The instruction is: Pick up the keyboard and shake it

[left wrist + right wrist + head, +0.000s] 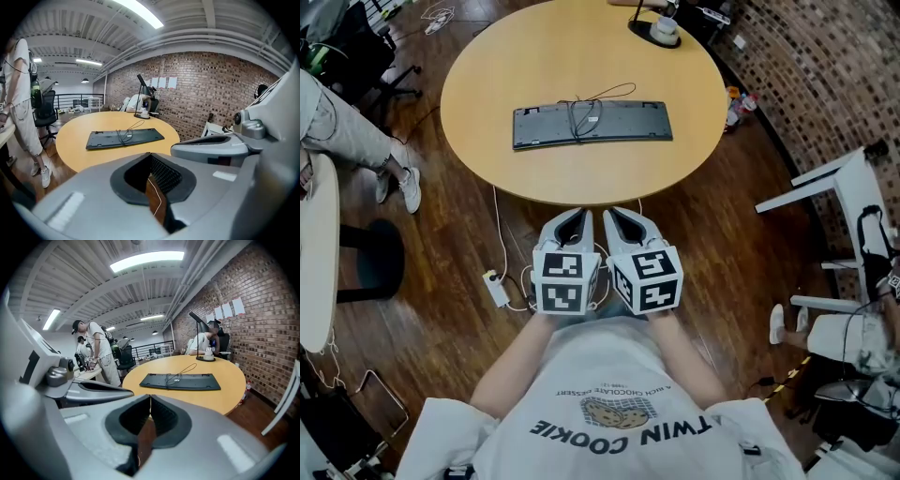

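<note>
Both jaw pairs were pressed together with nothing between them. The left hand-held gripper (573, 221) and right hand-held gripper (623, 221) were held side by side near the torso, short of the surface (581, 56) edge and aimed at the keyboard (592, 123). I judged this an approach, with no grasp begun. The keyboard lay flat mid-surface, well apart from both. Its cable (581, 114) was looped on top and could swing or snag when shaken. The lamp base (663, 30) stood at the far edge, out of the way. A cord and adapter (498, 289) lay on the floor.
</note>
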{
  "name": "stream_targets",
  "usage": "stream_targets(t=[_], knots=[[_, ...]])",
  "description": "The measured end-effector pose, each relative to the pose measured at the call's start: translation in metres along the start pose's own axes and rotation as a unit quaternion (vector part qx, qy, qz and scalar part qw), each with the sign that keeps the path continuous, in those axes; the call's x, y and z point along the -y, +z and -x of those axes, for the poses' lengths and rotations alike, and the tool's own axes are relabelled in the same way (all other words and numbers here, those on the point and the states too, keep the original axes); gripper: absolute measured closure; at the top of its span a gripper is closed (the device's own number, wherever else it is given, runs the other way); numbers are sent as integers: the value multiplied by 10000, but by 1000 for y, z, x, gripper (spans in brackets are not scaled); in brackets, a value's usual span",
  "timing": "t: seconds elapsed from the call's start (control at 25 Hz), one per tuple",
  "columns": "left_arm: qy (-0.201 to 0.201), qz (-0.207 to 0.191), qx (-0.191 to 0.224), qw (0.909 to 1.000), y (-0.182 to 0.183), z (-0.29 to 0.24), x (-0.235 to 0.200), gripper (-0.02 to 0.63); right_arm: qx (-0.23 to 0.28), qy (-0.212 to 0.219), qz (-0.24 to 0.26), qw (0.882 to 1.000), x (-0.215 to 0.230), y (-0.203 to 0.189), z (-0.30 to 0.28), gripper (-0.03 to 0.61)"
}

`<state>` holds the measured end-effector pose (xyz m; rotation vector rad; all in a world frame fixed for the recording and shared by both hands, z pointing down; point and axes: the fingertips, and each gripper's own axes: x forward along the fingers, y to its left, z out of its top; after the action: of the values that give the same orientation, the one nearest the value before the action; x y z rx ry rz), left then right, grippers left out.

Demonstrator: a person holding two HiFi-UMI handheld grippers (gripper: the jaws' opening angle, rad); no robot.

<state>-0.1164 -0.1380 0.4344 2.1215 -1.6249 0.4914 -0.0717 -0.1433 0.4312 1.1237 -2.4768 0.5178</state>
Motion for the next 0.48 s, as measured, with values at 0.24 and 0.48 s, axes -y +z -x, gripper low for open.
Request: stream_targets(t=[0.24,0.48], knots=[[-100,122,-103,9998,13,-33,-22,606,90,2,-209,9997,22,19,-30,577],[152,392,-155,9990,28,-71,-68,606,-43,134,-524,9985,65,32,-74,575]])
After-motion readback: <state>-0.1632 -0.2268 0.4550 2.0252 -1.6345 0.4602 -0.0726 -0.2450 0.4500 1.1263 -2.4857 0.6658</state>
